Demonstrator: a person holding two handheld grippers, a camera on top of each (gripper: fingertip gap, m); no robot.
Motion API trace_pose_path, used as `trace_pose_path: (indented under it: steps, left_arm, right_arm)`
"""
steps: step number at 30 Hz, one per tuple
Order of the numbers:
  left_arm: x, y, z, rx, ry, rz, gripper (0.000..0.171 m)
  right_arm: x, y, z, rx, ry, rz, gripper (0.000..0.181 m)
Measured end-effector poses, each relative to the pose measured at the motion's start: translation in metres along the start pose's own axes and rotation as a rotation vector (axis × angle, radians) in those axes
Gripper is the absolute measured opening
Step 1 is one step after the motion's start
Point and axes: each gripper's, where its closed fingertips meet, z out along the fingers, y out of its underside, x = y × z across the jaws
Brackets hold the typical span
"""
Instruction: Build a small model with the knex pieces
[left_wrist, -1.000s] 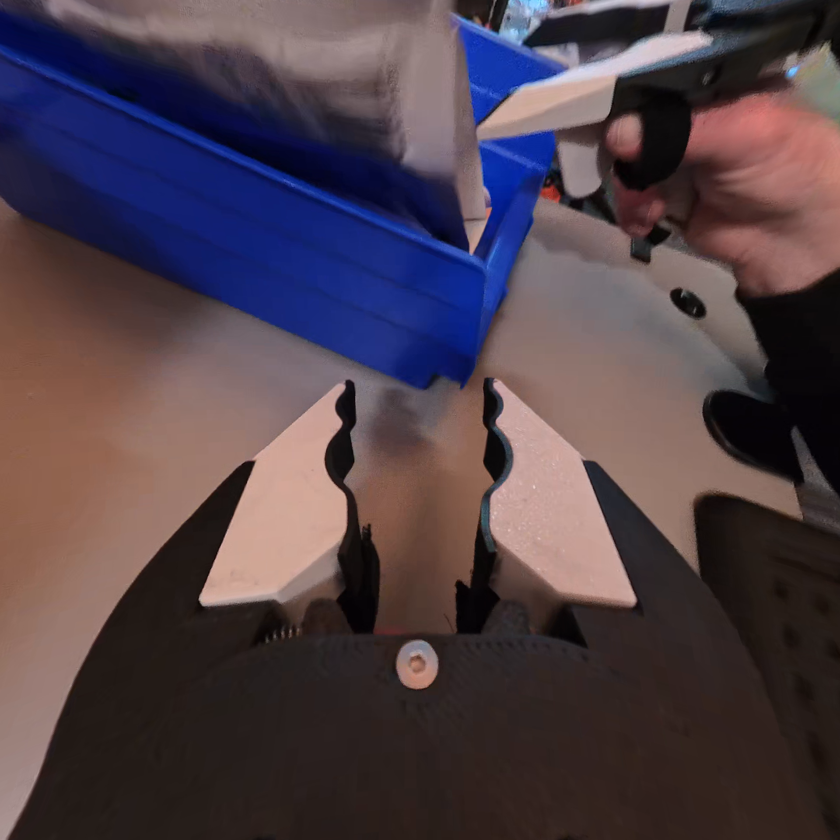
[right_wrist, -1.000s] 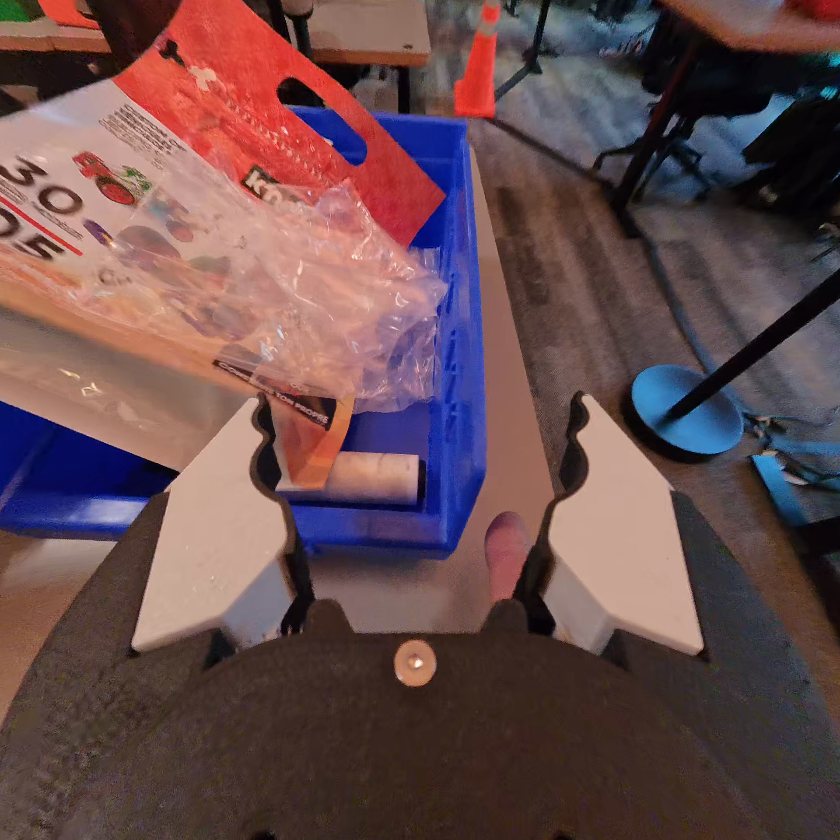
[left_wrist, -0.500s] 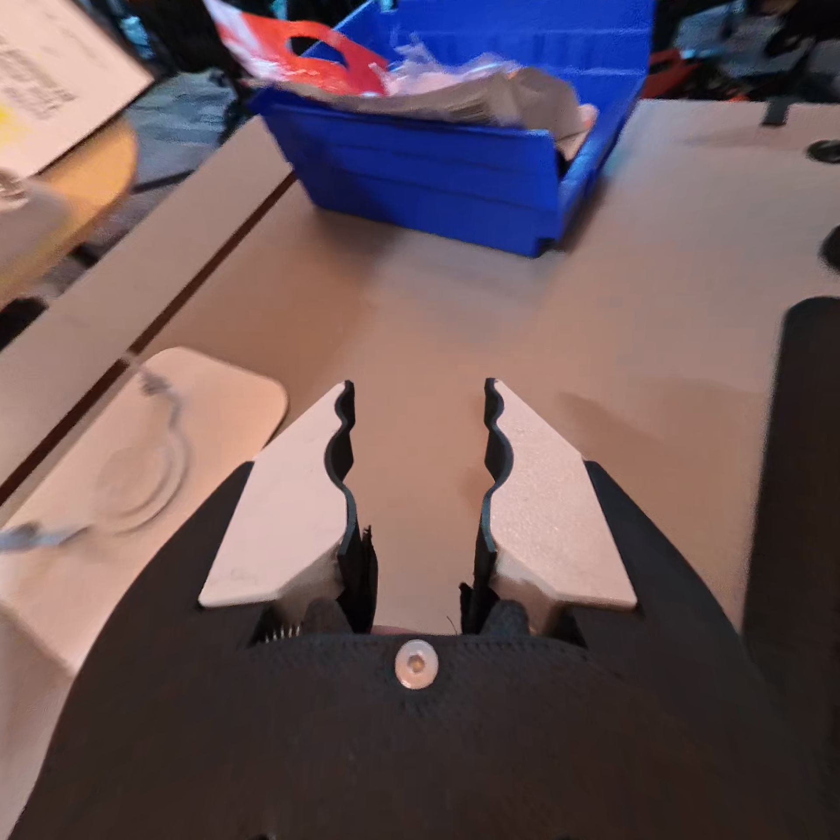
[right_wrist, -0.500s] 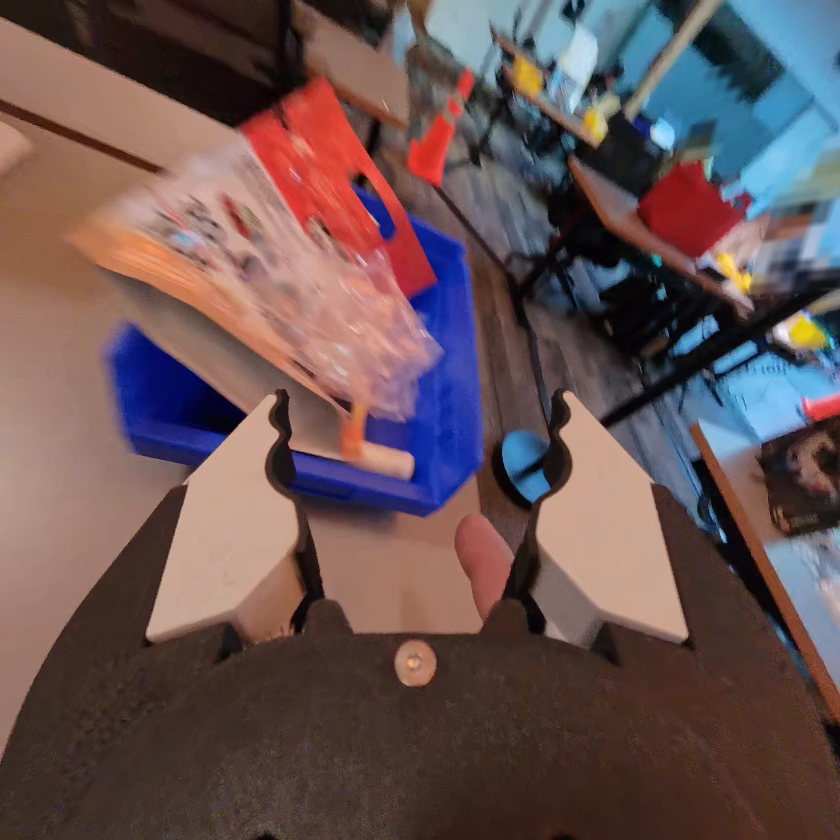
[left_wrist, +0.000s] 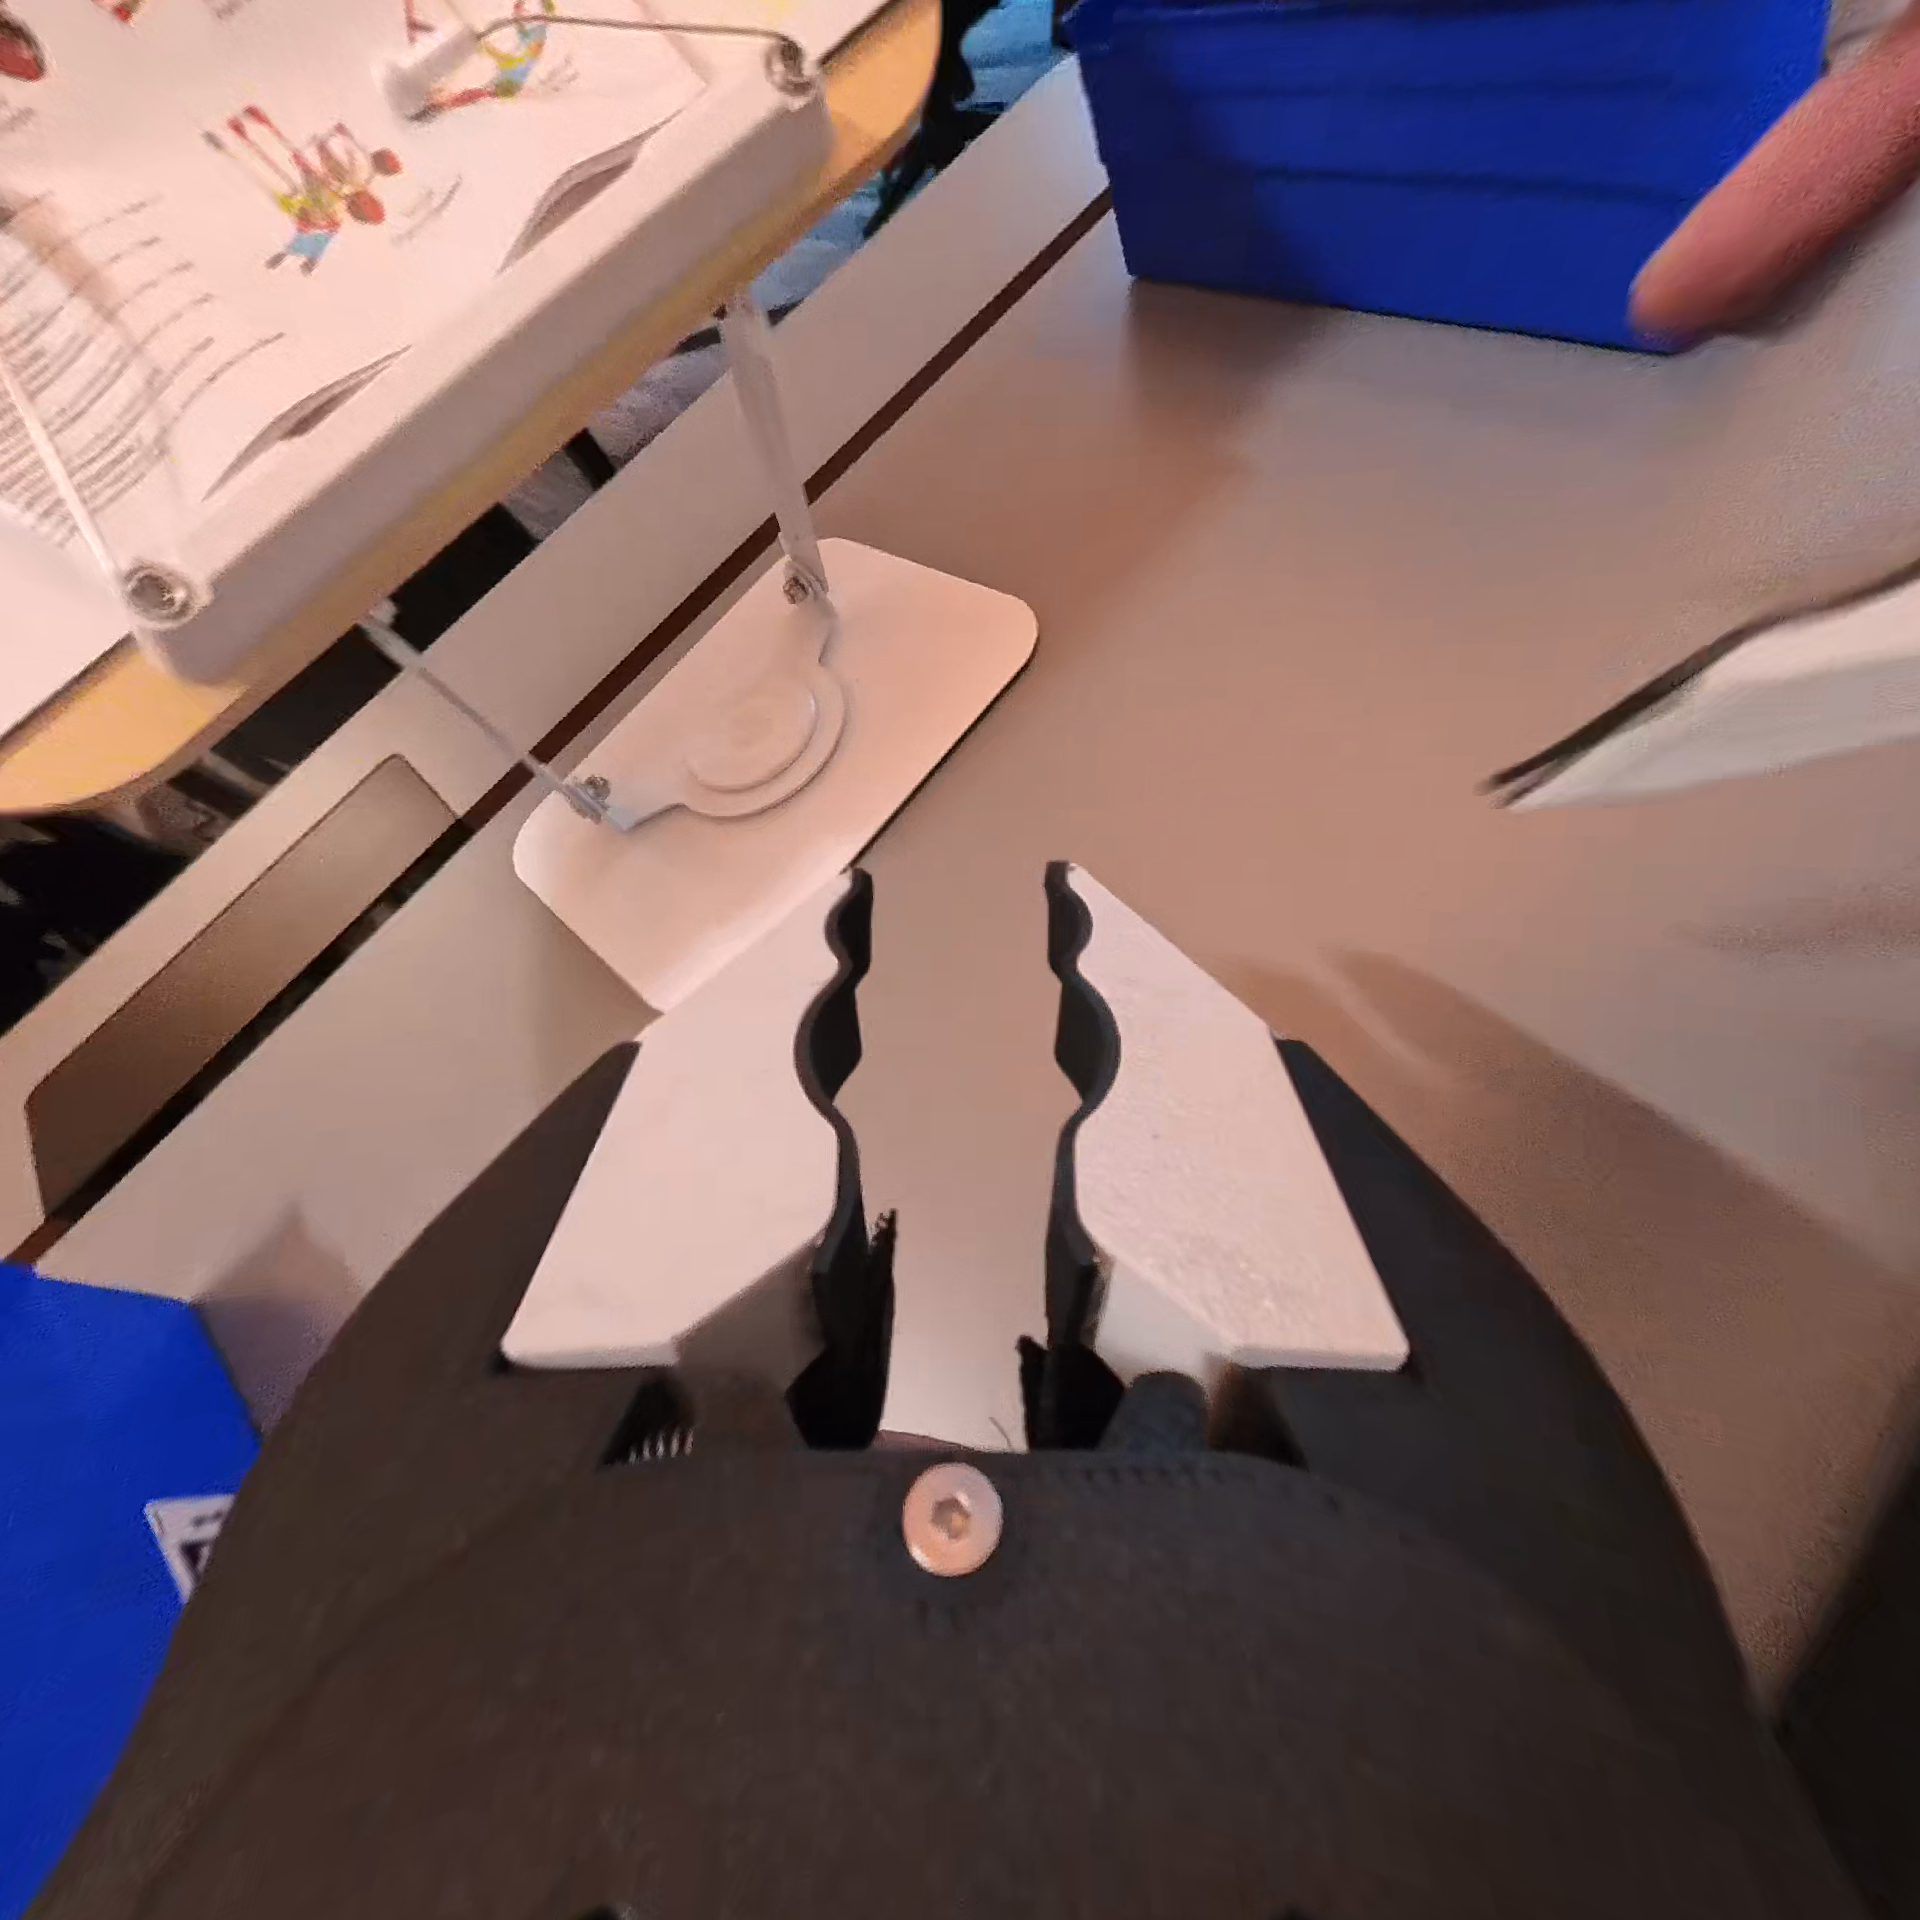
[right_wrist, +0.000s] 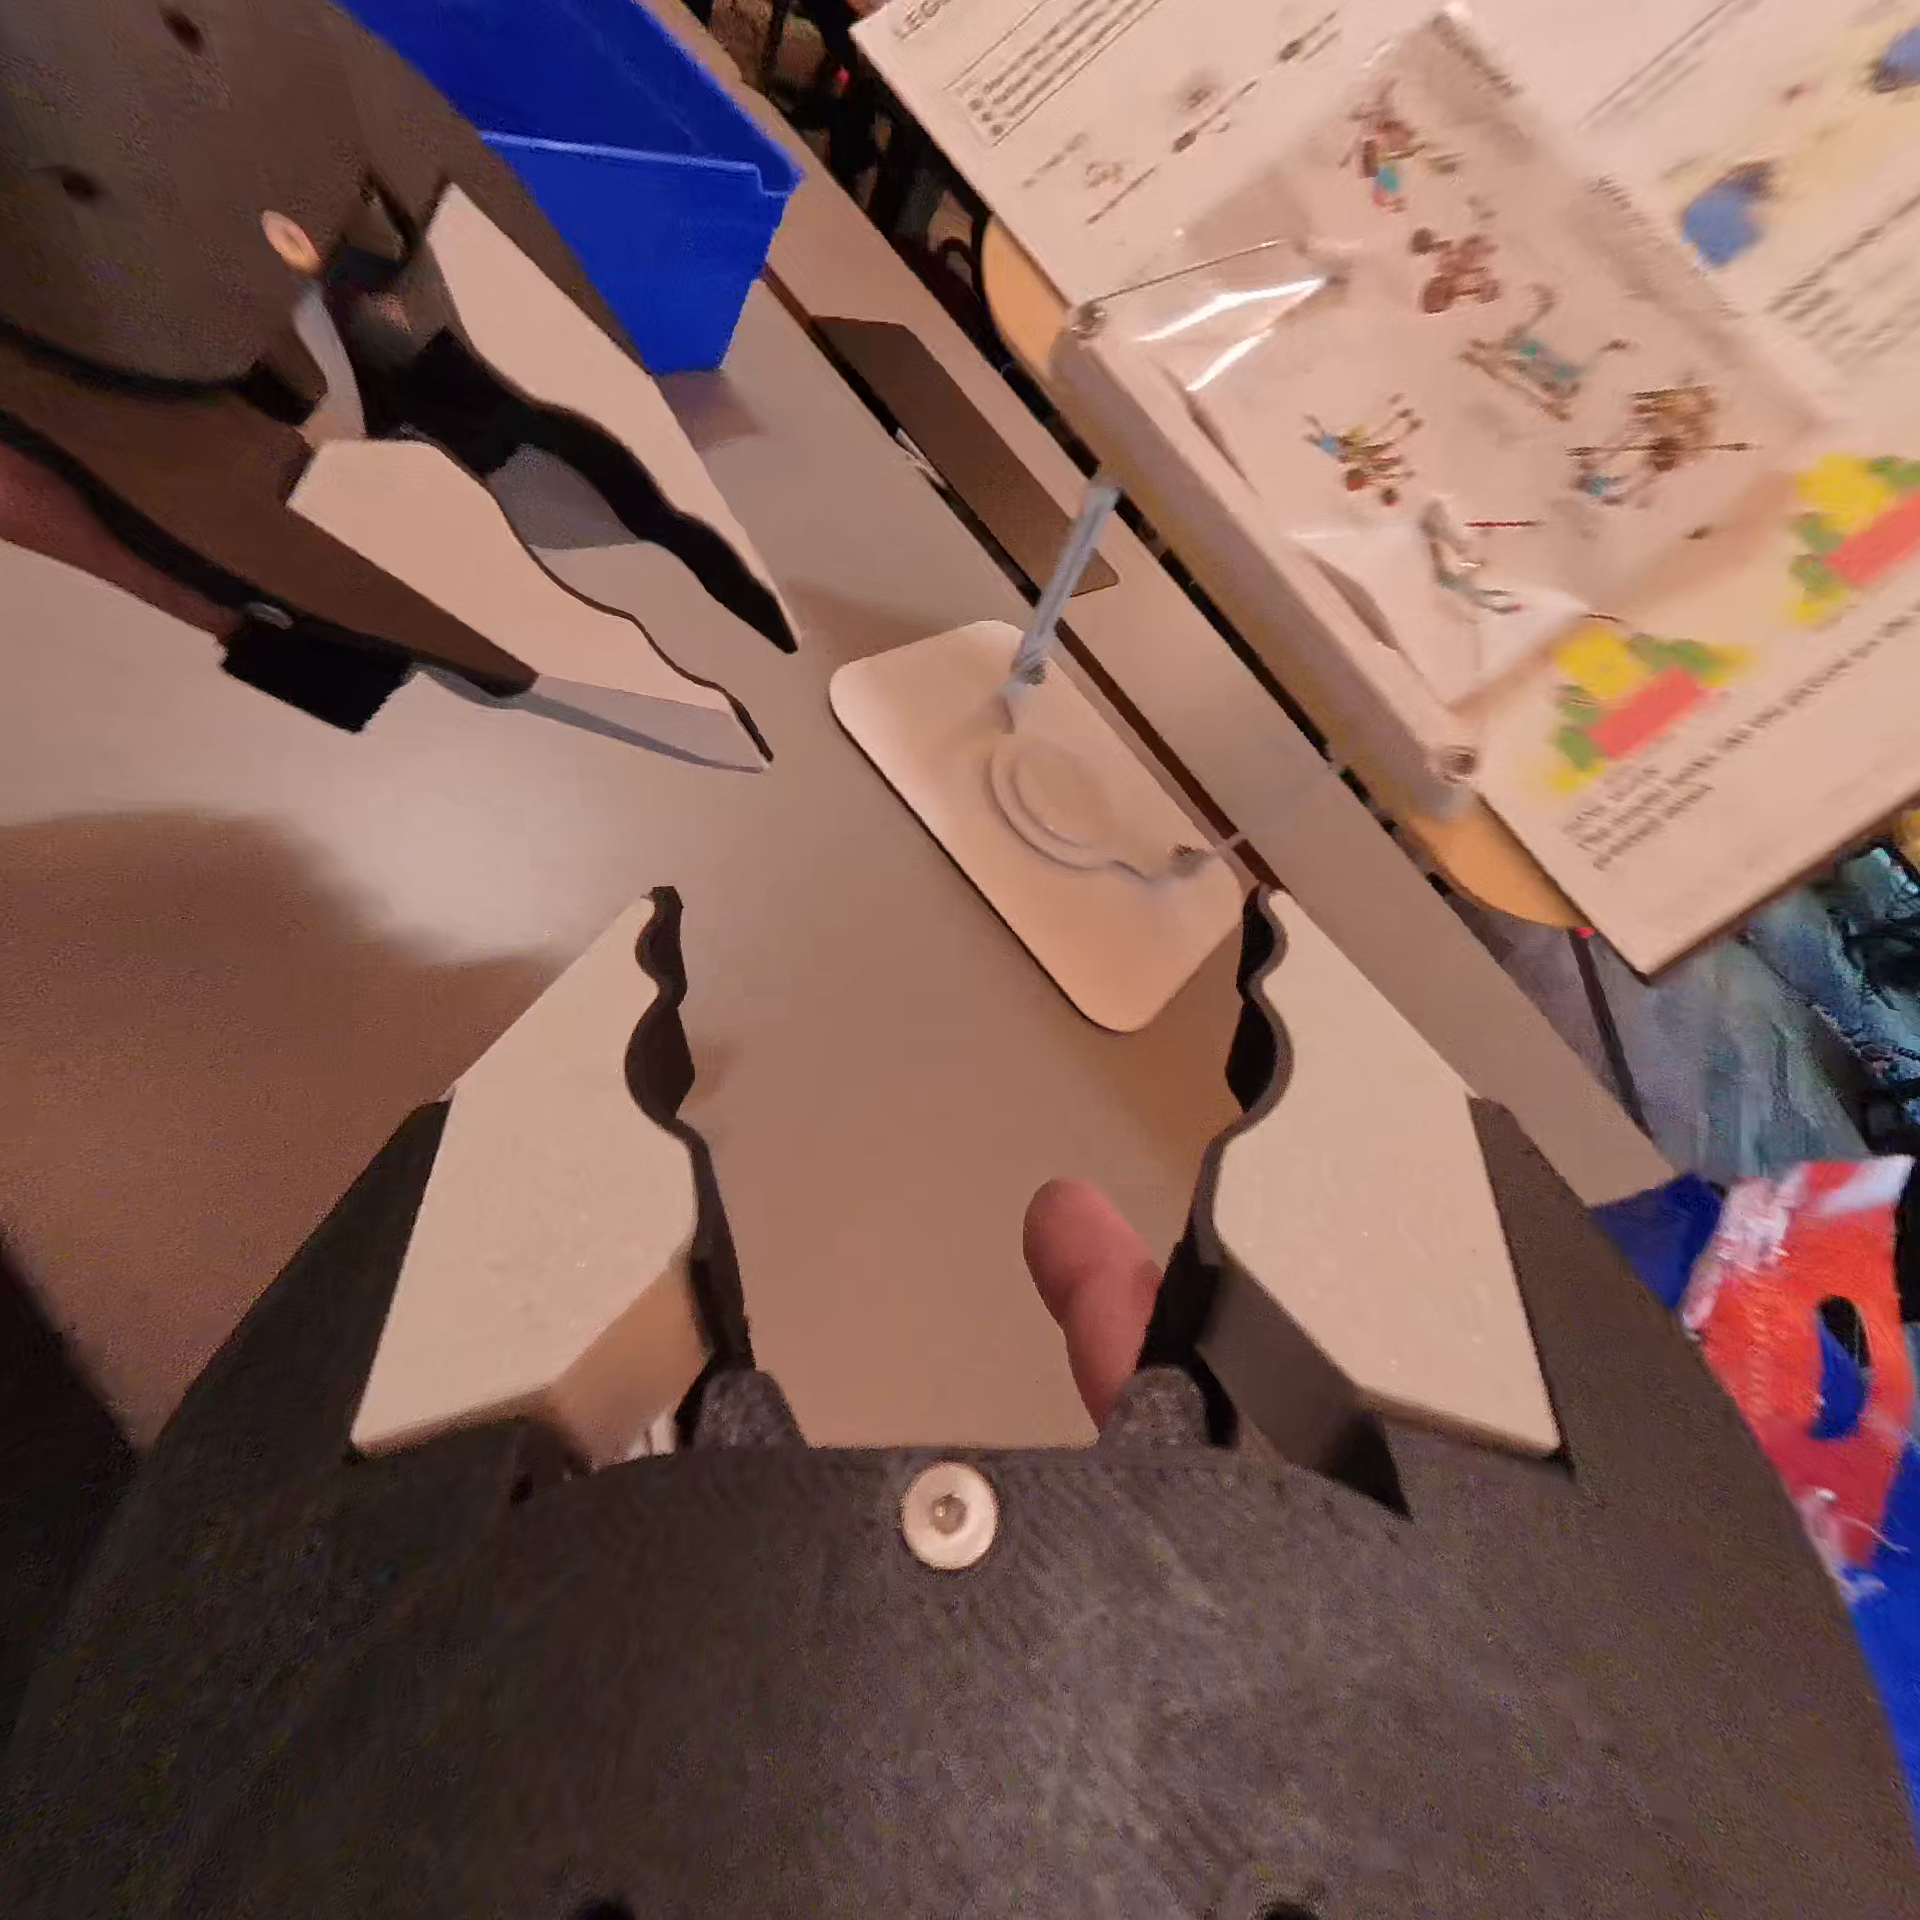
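Both grippers are released and hold nothing: the left gripper (left_wrist: 951, 883) and the right gripper (right_wrist: 961, 914) hover above the counter (left_wrist: 1351, 582). At 11 o'clock stands the white stand (right_wrist: 1039, 821), probably stiff and light; its thin rods look fragile.

Workshop or lab bench: beige table (left_wrist: 1351, 644), blue parts bins (left_wrist: 1455, 156) at 1 o'clock, illustrated instruction sheet on white stand (left_wrist: 790, 727) at 11 o'clock.

Both wrist cams ride close above the bench (left_wrist: 1351, 623), looking forward and down past their own tool fingers. Both catch the white stand base (left_wrist: 790, 769) (right_wrist: 1039, 821); right cam also sees the left tool (right_wrist: 774, 691).
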Motion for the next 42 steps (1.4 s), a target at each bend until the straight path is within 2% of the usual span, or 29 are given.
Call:
trace_pose_path:
  steps: [2, 5, 8, 11, 14, 16, 19, 22, 26, 32, 35, 38, 40, 42]
  left_arm:
    - [-0.002, 0.005, -0.011, -0.022, -0.014, -0.006, 0.03]
    - [0.006, 0.009, -0.025, 0.012, 0.001, -0.065, 0.032]
    - [0.006, 0.018, -0.018, 0.014, -0.014, -0.064, 0.032]
    - [-0.001, 0.026, -0.001, -0.01, -0.011, -0.085, 0.033]
    - [-0.026, 0.032, 0.012, -0.021, -0.094, -0.075, 0.04]
    - [-0.034, 0.037, 0.018, -0.022, -0.098, -0.113, 0.045]
    - [-0.047, 0.038, 0.033, -0.027, -0.137, -0.097, 0.046]
    - [-0.051, 0.036, 0.049, -0.03, -0.118, -0.133, 0.047]
    - [-0.067, 0.043, 0.063, -0.056, -0.163, -0.135, 0.05]
    - [-0.071, 0.057, 0.083, -0.092, -0.157, -0.151, 0.054]
    - [-0.073, 0.054, 0.089, -0.092, -0.186, -0.116, 0.063]
    - [-0.076, 0.051, 0.093, -0.08, -0.209, -0.077, 0.059]
    - [-0.075, 0.052, 0.096, -0.094, -0.215, -0.05, 0.057]
    - [-0.075, 0.052, 0.097, -0.097, -0.229, -0.018, 0.048]
  right_arm:
    - [-0.018, -0.002, 0.018, 0.0, -0.028, 0.026, 0.103]
    - [-0.036, -0.01, 0.026, 0.042, -0.084, 0.099, 0.103]
    - [-0.041, -0.012, 0.032, 0.061, -0.114, 0.138, 0.1]
    - [-0.031, -0.004, 0.052, 0.038, -0.085, 0.113, 0.1]
    - [-0.02, 0.012, 0.069, 0.0, -0.059, 0.1, 0.105]
    - [-0.014, 0.023, 0.077, -0.02, -0.037, 0.086, 0.106]
    - [-0.012, 0.033, 0.089, -0.042, -0.023, 0.055, 0.108]
    - [-0.001, 0.036, 0.102, -0.054, 0.001, 0.04, 0.108]
    - [0.01, 0.042, 0.117, -0.052, 0.001, 0.071, 0.109]
    - [0.017, 0.053, 0.13, -0.059, 0.036, 0.03, 0.112]
    - [0.028, 0.056, 0.132, -0.049, 0.076, 0.038, 0.108]
    - [0.038, 0.061, 0.133, -0.046, 0.113, 0.053, 0.104]
    - [0.038, 0.064, 0.134, -0.052, 0.11, 0.078, 0.094]
    - [0.04, 0.065, 0.134, -0.063, 0.12, 0.059, 0.089]
